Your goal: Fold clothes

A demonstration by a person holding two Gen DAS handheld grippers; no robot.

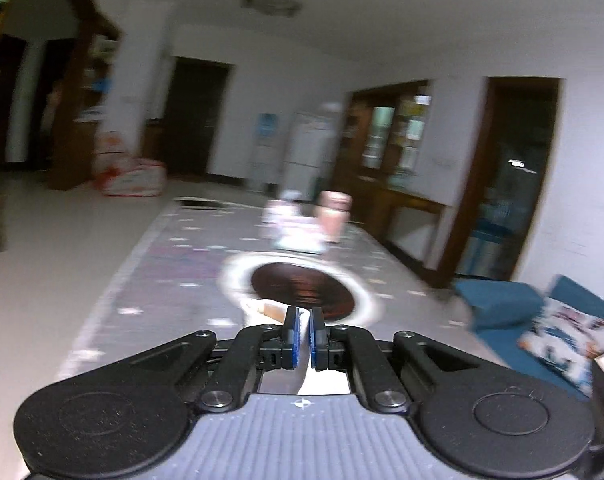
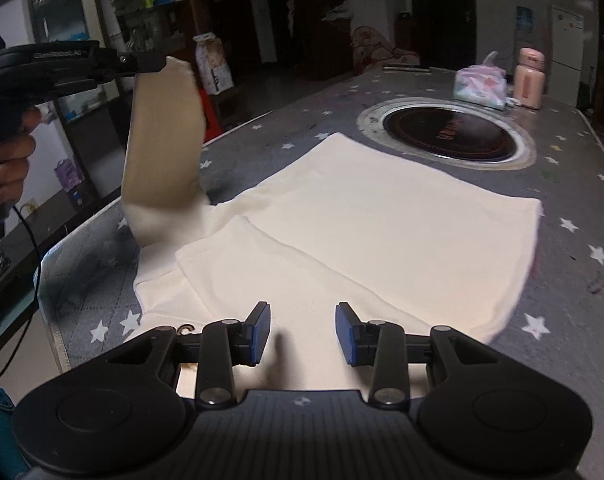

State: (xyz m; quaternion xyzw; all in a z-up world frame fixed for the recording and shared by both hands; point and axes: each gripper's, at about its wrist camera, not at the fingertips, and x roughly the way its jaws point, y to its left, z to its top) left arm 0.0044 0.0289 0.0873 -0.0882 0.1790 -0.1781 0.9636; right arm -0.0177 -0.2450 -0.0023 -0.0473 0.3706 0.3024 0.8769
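A cream shirt (image 2: 362, 216) lies spread flat on the grey star-patterned table (image 2: 562, 280). One sleeve (image 2: 164, 140) is lifted off the table's left edge and stands upright, pinched at its end by my left gripper (image 2: 158, 63), which a hand (image 2: 6, 160) holds. In the blurred left wrist view, the left gripper (image 1: 304, 316) has its blue pads shut on a thin strip of the cream cloth (image 1: 304, 368). My right gripper (image 2: 302, 320) hovers open over the near part of the shirt, with nothing between its fingers.
A round black hob (image 2: 448, 132) is set into the table beyond the shirt. Behind it stand a tissue pack (image 2: 480, 84) and a pink bottle (image 2: 528, 78). A blue sofa (image 1: 502, 304) with a patterned cushion lies right of the table.
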